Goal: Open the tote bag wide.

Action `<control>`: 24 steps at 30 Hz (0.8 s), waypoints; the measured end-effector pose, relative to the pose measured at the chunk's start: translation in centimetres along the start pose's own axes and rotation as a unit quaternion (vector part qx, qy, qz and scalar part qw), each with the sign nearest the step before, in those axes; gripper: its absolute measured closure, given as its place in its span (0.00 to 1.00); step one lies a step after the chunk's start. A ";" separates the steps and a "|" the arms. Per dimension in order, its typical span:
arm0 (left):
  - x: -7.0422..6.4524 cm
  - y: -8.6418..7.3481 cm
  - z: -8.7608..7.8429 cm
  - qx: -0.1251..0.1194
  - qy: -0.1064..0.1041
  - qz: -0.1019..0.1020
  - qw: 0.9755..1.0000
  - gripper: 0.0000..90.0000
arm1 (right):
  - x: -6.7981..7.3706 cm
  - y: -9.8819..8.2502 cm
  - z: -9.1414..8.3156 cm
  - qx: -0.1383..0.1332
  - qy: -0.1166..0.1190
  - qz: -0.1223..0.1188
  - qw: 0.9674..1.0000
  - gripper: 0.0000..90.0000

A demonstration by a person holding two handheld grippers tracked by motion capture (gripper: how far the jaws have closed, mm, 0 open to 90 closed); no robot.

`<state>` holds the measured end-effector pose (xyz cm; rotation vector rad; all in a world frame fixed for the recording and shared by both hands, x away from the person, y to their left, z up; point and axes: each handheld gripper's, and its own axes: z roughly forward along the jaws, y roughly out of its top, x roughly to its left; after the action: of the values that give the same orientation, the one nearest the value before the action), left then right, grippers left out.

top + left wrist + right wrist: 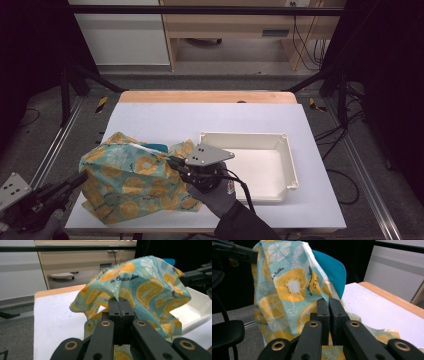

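Teal cloth with a yellow citrus-slice print sits bunched on the front left part of the white counter, lifted at two edges.

Left gripper comes in from the lower left corner of the high view, fingers reaching the cloth's left edge. In the left gripper view its black fingers are pressed together with a fold of the cloth pinched at their tips; the fabric rises above them like a tent.

Right gripper, with its grey three-cornered plate on top, is at the cloth's right side, just left of the white rectangular tray. In the right gripper view its fingers are closed on the cloth's edge, the fabric hanging up and to the left of them.

A blue piece shows behind the cloth, curved, partly wrapped by it; what it is cannot be told. The tray lies on the counter's right half, beside the cloth.
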<state>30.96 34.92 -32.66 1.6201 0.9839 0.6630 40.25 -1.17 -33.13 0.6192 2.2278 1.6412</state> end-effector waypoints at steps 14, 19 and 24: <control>0.6 -3.4 1.7 0.047 -0.007 -0.028 0.998 1.00 | -1.1 -2.0 0.3 0.031 0.000 0.017 0.999 0.69; 0.8 -3.9 2.4 0.060 -0.008 -0.031 0.998 1.00 | -1.6 -2.6 0.6 0.036 -0.010 0.023 0.999 0.68; 0.9 -4.3 3.0 0.066 -0.009 -0.035 0.997 1.00 | -1.5 -3.0 1.2 0.042 -0.010 0.023 0.999 0.70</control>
<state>32.74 34.61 -37.66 1.6954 1.0862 0.5433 41.70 -1.69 -36.34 0.7102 2.2943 1.5638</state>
